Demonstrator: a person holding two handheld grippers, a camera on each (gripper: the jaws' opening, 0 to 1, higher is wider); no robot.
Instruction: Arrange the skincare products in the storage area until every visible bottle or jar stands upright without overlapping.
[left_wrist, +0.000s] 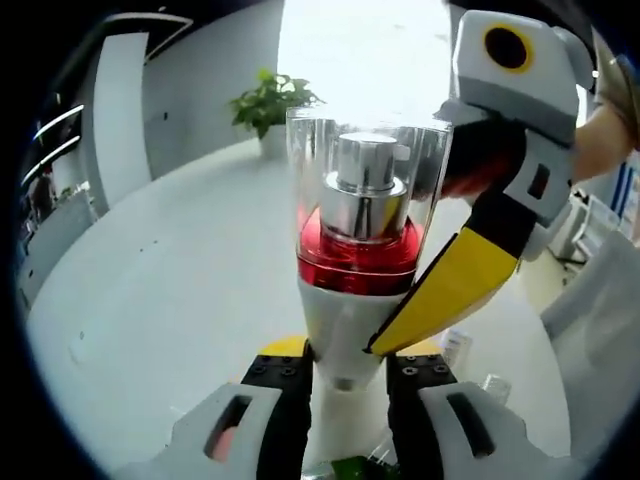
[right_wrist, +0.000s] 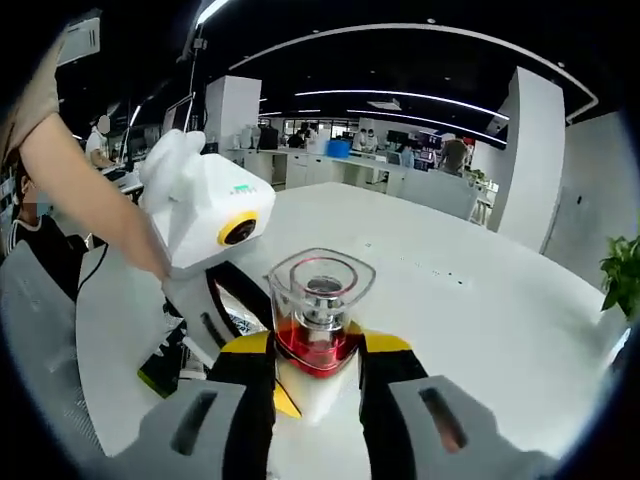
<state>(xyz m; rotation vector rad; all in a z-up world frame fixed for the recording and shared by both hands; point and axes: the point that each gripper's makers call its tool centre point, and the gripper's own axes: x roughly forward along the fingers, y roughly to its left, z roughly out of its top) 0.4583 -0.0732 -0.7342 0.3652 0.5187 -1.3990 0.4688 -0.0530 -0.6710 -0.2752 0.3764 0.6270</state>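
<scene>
Currently the bottle (left_wrist: 362, 235), clear cap w/ red band, is clamped at its white base betw. left gripper (left_wrist: 345, 375) jaws and pinched by right gripper (right_wrist: 318, 368) too, above the table (left_wrist: 170, 290); mismatched pulls judged likely to twist it loose.

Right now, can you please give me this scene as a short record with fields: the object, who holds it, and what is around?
object: bottle with white body, red band, silver pump and clear cap
position: lifted above the white table
left gripper: jaws closed on the bottle's white lower body
right gripper: jaws closed on the same bottle, near the red band
background: potted plant at the far edge of the table
state of task: bottle held by both grippers, not yet set down
</scene>
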